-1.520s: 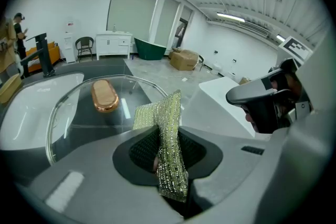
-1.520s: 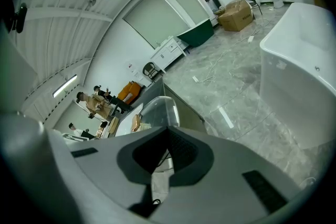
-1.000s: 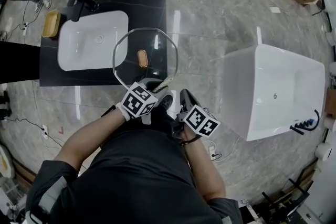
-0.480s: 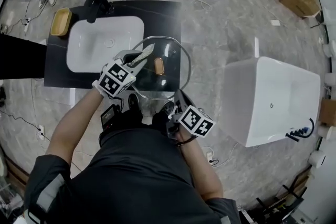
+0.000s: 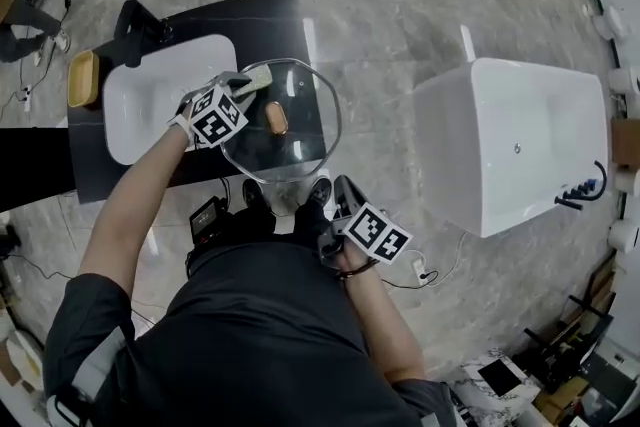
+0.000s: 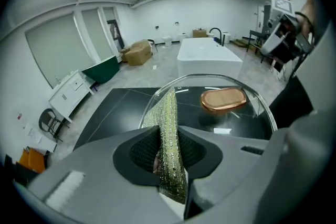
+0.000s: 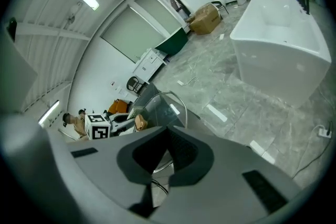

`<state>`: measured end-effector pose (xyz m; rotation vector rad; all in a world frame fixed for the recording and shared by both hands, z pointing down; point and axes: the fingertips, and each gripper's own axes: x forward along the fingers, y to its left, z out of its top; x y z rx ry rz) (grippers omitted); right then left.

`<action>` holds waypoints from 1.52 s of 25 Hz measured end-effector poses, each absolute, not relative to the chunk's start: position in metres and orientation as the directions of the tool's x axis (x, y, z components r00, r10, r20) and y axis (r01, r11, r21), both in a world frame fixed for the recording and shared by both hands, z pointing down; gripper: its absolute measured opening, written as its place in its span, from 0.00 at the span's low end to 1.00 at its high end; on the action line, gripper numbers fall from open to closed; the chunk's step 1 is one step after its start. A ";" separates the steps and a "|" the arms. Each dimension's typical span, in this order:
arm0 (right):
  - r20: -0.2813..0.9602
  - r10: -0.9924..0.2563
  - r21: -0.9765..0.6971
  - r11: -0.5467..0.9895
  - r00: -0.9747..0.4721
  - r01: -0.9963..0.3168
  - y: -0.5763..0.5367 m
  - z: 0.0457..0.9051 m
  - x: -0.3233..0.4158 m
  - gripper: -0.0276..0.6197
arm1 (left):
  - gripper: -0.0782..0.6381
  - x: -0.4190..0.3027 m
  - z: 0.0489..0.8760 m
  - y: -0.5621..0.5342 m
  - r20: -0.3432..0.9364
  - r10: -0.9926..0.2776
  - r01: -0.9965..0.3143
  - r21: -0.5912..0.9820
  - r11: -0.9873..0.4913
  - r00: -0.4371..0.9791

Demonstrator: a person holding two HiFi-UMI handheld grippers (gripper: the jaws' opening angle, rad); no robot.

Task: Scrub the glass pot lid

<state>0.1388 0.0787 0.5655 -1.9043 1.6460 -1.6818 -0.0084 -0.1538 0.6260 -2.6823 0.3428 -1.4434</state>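
The right gripper (image 7: pixel 160 160) has its fingers clenched on the near rim of the glass pot lid (image 5: pixel 300 143), held in the air ahead of them. The left gripper (image 6: pixel 169 157) pinches a green scouring pad (image 6: pixel 170 123) at the lid's far-left edge. Pressing so far from that single rim grip could lever the lid out, or fold the thin pad. The wash basin (image 5: pixel 150 100) and tap (image 5: pixel 135 15) lie close beyond the left fingers, with open floor right of the right fingers up to the bathtub (image 5: pixel 510 145).

The glass pot lid (image 5: pixel 300 140), at centre, is seen as clear, glossy glass with a smooth copper-toned knob (image 5: pixel 275 118). The scouring pad (image 6: pixel 170 134) is shown as rough, glittering green weave. The countertop (image 5: pixel 280 25), upper left, is finished in glossy black; the basin (image 5: pixel 140 95) in glossy white.
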 end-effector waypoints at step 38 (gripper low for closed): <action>0.623 -0.723 -0.701 -0.349 -0.297 -0.622 0.063 0.571 0.120 0.05 | 0.21 0.008 0.618 0.021 0.774 -0.140 -0.081 -0.114 -0.990 0.618</action>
